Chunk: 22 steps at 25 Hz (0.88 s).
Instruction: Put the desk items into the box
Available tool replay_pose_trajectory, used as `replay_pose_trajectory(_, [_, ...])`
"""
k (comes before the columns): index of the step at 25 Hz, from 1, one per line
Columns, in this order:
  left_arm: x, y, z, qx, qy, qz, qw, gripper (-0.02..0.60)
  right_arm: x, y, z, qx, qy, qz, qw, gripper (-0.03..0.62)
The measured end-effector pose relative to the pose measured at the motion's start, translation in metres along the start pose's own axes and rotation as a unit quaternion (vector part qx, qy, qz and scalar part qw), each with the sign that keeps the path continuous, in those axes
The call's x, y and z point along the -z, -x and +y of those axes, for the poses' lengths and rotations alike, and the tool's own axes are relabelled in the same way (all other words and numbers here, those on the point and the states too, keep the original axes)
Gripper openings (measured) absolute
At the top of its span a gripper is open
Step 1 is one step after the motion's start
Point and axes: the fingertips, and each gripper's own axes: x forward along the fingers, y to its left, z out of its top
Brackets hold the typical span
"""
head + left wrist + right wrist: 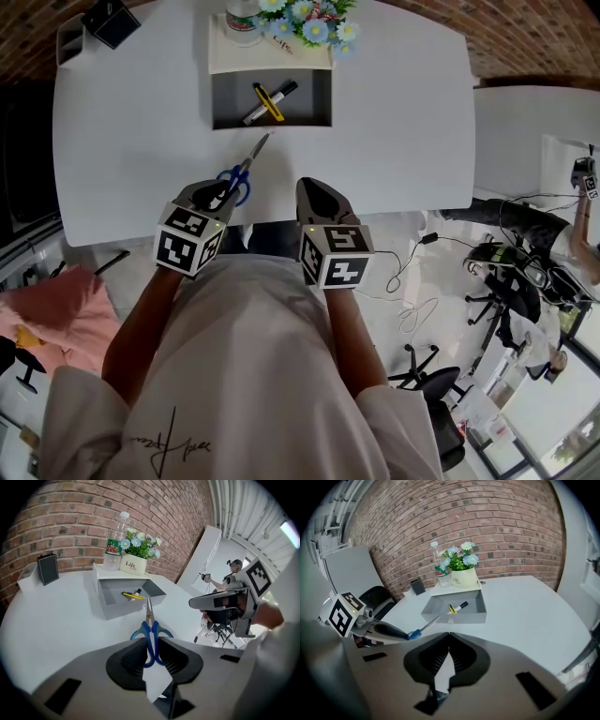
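The scissors [150,630] are clamped by their blue handles in your left gripper [151,651], tips just short of the box [309,111]. A marker [289,91] and a yellow pen [260,92] already lie inside. Your right gripper [449,641] is pinched closed on nothing, so the scissors look like the last item.

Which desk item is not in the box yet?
The blue-handled scissors, gripped by the left gripper; the marker and yellow pen lie inside the box.
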Motion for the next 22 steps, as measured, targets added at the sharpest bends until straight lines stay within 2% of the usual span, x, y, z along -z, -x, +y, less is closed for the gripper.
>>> replay_pose_trajectory(16, [-0.022, 0.002, 0.008, 0.009, -0.021, -0.008, 0.9997, 0.081, -0.017, 0.007, -0.023, 0.008, 0.046, 0.007, 0.999, 0.026])
replay_pose_trajectory(22, [-0.029, 0.003, 0.011, 0.007, -0.027, -0.009, 0.9996, 0.081, -0.025, 0.004, -0.023, 0.005, 0.048, 0.001, 0.999, 0.026])
